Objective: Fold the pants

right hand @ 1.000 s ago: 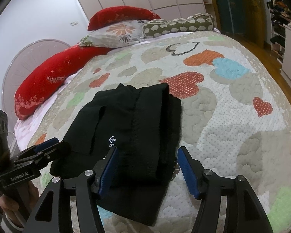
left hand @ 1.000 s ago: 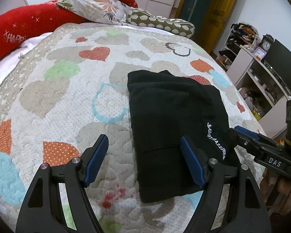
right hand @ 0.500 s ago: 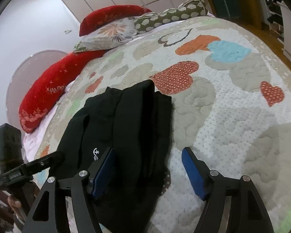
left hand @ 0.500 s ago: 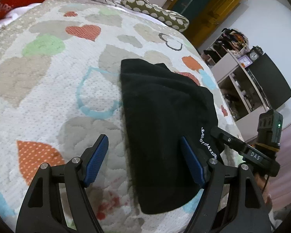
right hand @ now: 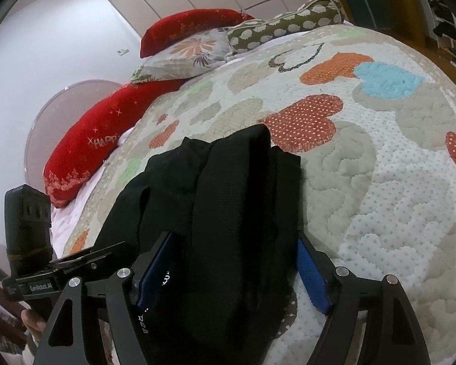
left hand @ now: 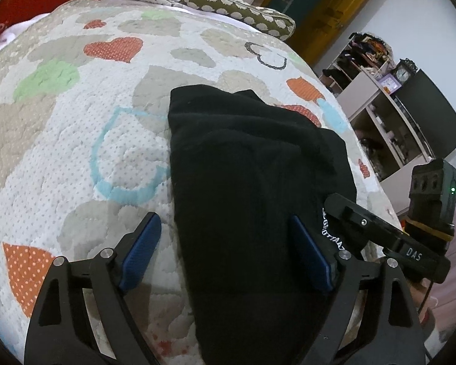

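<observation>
Black pants (left hand: 246, 182) lie folded in a stack on the heart-patterned quilt (left hand: 76, 152), with white lettering near the front edge. My left gripper (left hand: 228, 255) is open, low over the stack's left edge; its left finger is over the quilt, its right finger over the cloth. My right gripper (right hand: 234, 273) is open and straddles the near end of the pants (right hand: 228, 197), with cloth bunched between the blue pads. Each gripper shows in the other's view, the right one (left hand: 380, 234) at the right, the left one (right hand: 76, 261) at the left.
Red, floral and spotted pillows (right hand: 191, 45) line the far end of the bed. A long red pillow (right hand: 97, 140) lies along the left side. Shelves with clutter, a clock and a dark screen (left hand: 410, 106) stand to the right of the bed.
Both grippers moved forward and lower onto the near end of the pants. The right gripper's fingers now reach around the cloth. Both stay open.
</observation>
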{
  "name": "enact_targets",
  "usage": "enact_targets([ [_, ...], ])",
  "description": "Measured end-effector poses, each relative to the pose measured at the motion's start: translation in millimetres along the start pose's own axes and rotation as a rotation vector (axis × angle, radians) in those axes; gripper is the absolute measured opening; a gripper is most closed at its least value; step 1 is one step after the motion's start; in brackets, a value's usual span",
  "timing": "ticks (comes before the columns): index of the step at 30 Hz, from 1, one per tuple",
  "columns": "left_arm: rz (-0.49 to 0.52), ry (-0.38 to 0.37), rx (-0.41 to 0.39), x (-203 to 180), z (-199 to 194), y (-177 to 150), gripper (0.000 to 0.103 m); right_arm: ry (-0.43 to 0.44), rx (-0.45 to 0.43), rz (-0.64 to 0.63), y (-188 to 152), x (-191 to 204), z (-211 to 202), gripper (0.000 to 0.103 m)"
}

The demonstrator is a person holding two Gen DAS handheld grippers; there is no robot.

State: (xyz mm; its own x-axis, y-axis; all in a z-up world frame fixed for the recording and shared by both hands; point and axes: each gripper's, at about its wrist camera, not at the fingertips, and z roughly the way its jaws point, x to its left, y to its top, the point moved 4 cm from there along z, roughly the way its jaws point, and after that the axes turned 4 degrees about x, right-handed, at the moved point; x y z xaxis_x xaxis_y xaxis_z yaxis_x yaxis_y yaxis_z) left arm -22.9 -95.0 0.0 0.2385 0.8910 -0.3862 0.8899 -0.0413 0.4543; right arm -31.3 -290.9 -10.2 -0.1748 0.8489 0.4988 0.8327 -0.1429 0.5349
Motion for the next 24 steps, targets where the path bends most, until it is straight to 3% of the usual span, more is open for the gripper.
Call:
enact_targets([
  [3, 0.003, 0.011, -0.007, -0.3, 1.4, -0.3, 0.087, -0.005, -0.003, -0.011, -1.5, 1.3, -1.1, 0.074],
  [7, 0.001, 0.011, -0.018, -0.2, 2.1, -0.4, 0.087, -0.009, -0.013, -0.019, -2.8, 4.6, -2.7, 0.052],
  [8, 0.005, 0.007, -0.024, -0.4, 1.7, -0.3, 0.083, -0.006, -0.013, -0.026, -2.9, 6.5, -3.2, 0.046],
  [9, 0.007, -0.006, -0.027, -1.0, 1.2, -0.3, 0.070, -0.008, -0.016, -0.037, -3.3, 9.5, -4.7, 0.040],
  [12, 0.014, -0.030, -0.030, -5.5, -4.8, 3.0, 0.052, -0.025, -0.045, -0.079, 0.9, 22.3, -13.6, 0.030],
  [15, 0.046, -0.038, -0.048, -9.6, -18.7, 15.6, 0.043, -0.016, -0.087, -0.139, 14.0, 42.5, -25.4, 0.028],
  [21, 0.046, -0.027, -0.135, -3.9, -42.0, 59.1, 0.043, 0.005, -0.157, -0.158, 56.9, 59.2, -23.0, 0.028],
  [24, 0.035, 0.016, -0.109, 5.3, -23.8, 73.1, 0.043, -0.049, -0.107, -0.136, 70.6, 47.5, 6.1, 0.031],
])
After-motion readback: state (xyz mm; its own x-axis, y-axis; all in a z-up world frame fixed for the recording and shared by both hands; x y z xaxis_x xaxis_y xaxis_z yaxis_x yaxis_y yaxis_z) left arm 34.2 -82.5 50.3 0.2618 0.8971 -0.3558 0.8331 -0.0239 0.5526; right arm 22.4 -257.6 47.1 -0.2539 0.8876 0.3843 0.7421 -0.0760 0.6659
